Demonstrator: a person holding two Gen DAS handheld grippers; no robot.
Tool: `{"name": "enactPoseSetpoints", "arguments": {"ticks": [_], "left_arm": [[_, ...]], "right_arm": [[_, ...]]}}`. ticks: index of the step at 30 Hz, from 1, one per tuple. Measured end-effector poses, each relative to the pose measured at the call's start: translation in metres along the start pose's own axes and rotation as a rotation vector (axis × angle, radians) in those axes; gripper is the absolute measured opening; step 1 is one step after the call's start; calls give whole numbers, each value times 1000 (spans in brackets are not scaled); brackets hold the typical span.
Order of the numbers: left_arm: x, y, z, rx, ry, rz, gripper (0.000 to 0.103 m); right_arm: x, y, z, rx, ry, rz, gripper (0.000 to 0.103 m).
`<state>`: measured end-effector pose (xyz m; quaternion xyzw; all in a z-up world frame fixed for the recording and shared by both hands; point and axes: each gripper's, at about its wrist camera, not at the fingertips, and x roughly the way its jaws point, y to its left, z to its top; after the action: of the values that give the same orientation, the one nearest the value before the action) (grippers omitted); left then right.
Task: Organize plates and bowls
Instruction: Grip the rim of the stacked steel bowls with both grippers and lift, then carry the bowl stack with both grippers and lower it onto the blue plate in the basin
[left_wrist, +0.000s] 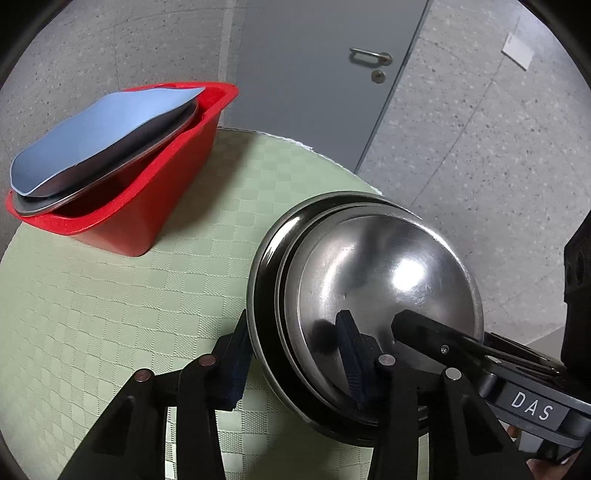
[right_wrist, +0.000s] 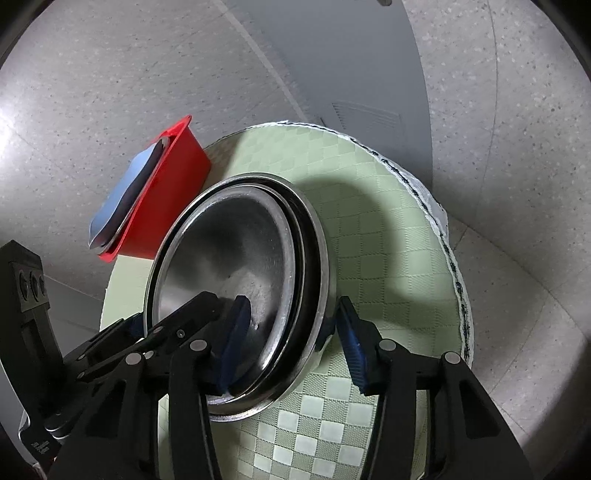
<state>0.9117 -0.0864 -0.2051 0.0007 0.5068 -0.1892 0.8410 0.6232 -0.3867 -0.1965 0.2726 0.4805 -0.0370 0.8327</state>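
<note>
A stack of nested steel bowls and plates (left_wrist: 380, 280) is held tilted above the round table (left_wrist: 110, 314). My left gripper (left_wrist: 295, 365) is shut on the stack's near rim, one blue pad inside, one outside. My right gripper (right_wrist: 291, 339) is shut on the same stack (right_wrist: 240, 258) from the other side, its rim between the blue pads. A red bin (left_wrist: 147, 206) at the table's far left holds a steel plate (left_wrist: 122, 162) with a blue mat (left_wrist: 99, 129) on top; the bin also shows in the right wrist view (right_wrist: 173, 192).
The table has a pale green checked cloth (right_wrist: 388, 258) with a frayed white edge. A grey door (left_wrist: 314, 74) with a handle stands behind the table. Speckled grey floor surrounds it.
</note>
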Motion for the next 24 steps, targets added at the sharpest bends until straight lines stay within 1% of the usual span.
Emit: {"name": "enactPoseSetpoints", "arguments": {"ticks": [2,6,10,15,19,24], "left_arm": [[-1,0,2,5,0,5,38],[-10,-1,-8,1,0,-1,38],[-13,-10,-11,11,-15,3,37],[-27,-12,-16,18,-33,-1,36],[-43,-9,-19,11,-58,5,36],[-72,0,-21,-5,-100,19,36]], "right_arm": [[-1,2,-1,-4,-2,-8,48],[-4,4,-4,-7,-4,-16,48],[-7,6,-5,-10,-11,-20,48],[-13,13,-5,-18,-26,-18,48],[-20,21,-5,-31,-35,-6,48],[-29,41,0,-63,-47,18,48]]}}
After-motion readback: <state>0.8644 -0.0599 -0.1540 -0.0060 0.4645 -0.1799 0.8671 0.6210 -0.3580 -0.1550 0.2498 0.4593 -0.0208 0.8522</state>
